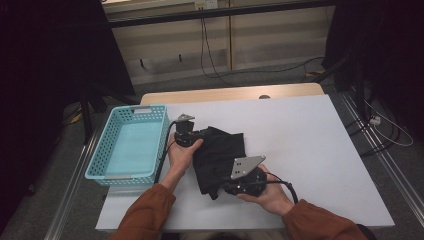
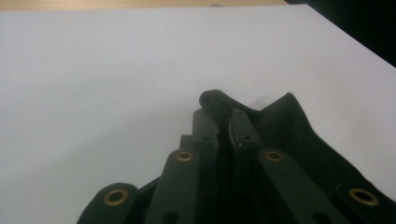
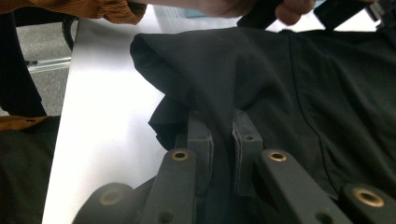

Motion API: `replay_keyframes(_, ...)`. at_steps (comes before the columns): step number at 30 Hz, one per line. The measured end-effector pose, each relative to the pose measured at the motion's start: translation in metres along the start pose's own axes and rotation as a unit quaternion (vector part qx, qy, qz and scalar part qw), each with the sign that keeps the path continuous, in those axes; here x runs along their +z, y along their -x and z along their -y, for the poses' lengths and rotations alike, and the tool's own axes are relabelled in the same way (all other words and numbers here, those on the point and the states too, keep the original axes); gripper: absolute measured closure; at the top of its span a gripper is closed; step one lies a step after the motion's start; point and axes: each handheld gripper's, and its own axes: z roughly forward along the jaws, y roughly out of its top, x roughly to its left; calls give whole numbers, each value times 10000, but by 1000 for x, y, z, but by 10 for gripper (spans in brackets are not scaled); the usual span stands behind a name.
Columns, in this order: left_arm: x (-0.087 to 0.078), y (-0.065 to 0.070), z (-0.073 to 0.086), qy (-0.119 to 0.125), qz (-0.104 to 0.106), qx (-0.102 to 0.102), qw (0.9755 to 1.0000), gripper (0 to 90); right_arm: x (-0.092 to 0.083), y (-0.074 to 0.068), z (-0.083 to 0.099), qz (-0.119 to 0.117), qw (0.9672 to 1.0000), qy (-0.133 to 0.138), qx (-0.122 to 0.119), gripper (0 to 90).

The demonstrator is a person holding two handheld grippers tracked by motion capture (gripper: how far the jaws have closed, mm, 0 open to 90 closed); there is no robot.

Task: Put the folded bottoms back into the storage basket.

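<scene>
A black garment (image 1: pixel 220 152) lies crumpled at the middle of the white table (image 1: pixel 310 150). My left gripper (image 1: pixel 194 136) holds its far left edge; in the left gripper view the jaws are shut on a fold of the black cloth (image 2: pixel 215 100) that pokes up past the fingertips (image 2: pixel 204 122). My right gripper (image 1: pixel 225 187) grips the near edge of the garment. In the right gripper view the right gripper (image 3: pixel 223 127) is shut with bunched black garment (image 3: pixel 299 88) pinched between the pads, and the other hand (image 3: pixel 261 7) shows at the top.
A light blue perforated basket (image 1: pixel 107 140) stands at the table's left edge, just left of the left hand. Orange sleeves (image 1: pixel 145 212) come in from the bottom. Cables (image 1: pixel 210 60) run over the floor behind the table.
</scene>
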Motion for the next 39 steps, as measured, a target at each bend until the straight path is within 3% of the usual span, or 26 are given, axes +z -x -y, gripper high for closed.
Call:
replay_keyframes(8,-10,5,-21,174,-109,119,9997,838,-3,1,-4,40,9999,138,8,814)
replay_keyframes(12,-9,9,-26,264,-70,96,9996,838,-5,2,-5,99,9997,215,35,814)
replay_keyframes(19,-6,15,-32,339,-74,244,9991,838,-8,5,-8,143,9993,327,68,814)
replay_keyframes(39,-24,12,-57,533,-148,342,9979,838,-10,13,-26,194,9977,639,144,815)
